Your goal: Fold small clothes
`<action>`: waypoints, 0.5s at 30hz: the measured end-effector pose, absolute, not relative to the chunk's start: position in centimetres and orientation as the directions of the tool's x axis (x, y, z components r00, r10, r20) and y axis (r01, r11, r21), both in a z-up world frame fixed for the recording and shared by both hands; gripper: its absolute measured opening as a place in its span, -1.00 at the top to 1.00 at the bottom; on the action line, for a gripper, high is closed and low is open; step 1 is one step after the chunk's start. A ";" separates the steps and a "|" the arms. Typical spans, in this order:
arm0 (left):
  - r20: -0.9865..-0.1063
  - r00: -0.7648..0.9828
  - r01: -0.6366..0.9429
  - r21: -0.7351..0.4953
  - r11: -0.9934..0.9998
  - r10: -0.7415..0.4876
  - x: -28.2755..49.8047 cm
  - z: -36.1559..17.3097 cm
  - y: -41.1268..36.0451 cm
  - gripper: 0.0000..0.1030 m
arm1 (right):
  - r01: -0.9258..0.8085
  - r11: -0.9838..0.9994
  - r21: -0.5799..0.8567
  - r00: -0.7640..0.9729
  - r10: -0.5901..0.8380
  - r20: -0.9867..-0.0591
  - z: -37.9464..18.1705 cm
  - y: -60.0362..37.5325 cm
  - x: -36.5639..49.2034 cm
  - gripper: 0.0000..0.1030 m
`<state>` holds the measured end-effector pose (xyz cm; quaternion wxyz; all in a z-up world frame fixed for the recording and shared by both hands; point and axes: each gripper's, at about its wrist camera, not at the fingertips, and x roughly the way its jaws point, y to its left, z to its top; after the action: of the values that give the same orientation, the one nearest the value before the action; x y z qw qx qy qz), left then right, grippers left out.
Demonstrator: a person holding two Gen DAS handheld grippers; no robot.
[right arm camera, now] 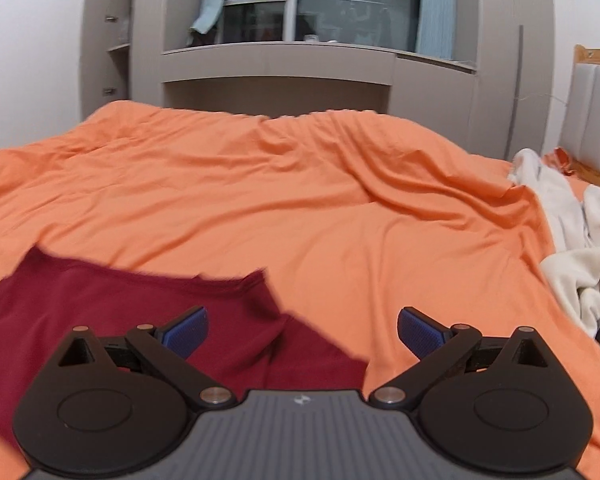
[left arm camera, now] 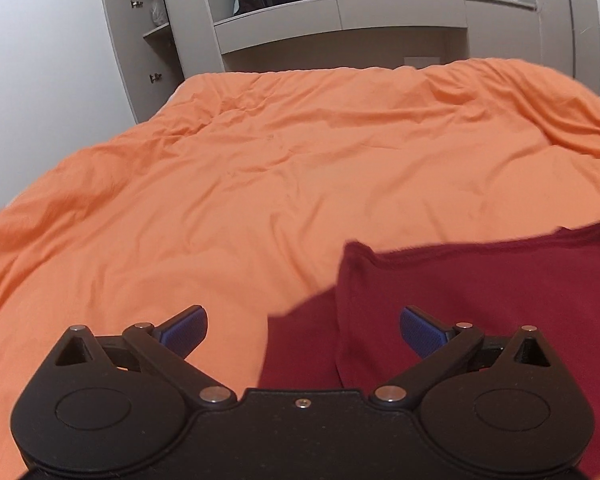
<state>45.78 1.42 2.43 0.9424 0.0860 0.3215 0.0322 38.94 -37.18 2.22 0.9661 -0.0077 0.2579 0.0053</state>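
A dark red garment lies flat on the orange bedcover, at the lower right of the left wrist view. In the right wrist view the same red garment fills the lower left. My left gripper hangs above the garment's left edge, open, with nothing between its blue pads. My right gripper hovers over the garment's right edge, open wide and empty, its blue pads well apart.
A heap of cream-white cloth lies at the right side of the bed, near a padded headboard. Grey cabinets and a window ledge stand beyond the bed's far edge. Grey shelving rises at the back left.
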 end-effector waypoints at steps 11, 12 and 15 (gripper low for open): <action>-0.668 0.742 -0.012 0.064 0.998 0.051 35.6 -0.6 4.1 -0.99 | -0.052 0.998 0.026 0.836 0.058 -0.545 -0.7 -36.6 29.8 -1.00; -0.668 0.743 -0.015 0.057 0.998 0.049 35.2 -0.7 4.2 -0.99 | -0.049 0.998 0.039 0.835 0.062 -0.547 -0.9 -36.6 29.4 -1.00; -0.669 0.742 -0.001 0.040 0.999 0.028 35.1 -1.0 3.8 -0.99 | -0.041 0.994 0.103 0.823 0.092 -0.560 -1.7 -36.9 28.8 -1.00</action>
<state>35.11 3.78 -0.96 0.9332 0.0183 0.3588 0.0077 28.83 -36.91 -1.69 0.9538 0.0432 0.2954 0.0348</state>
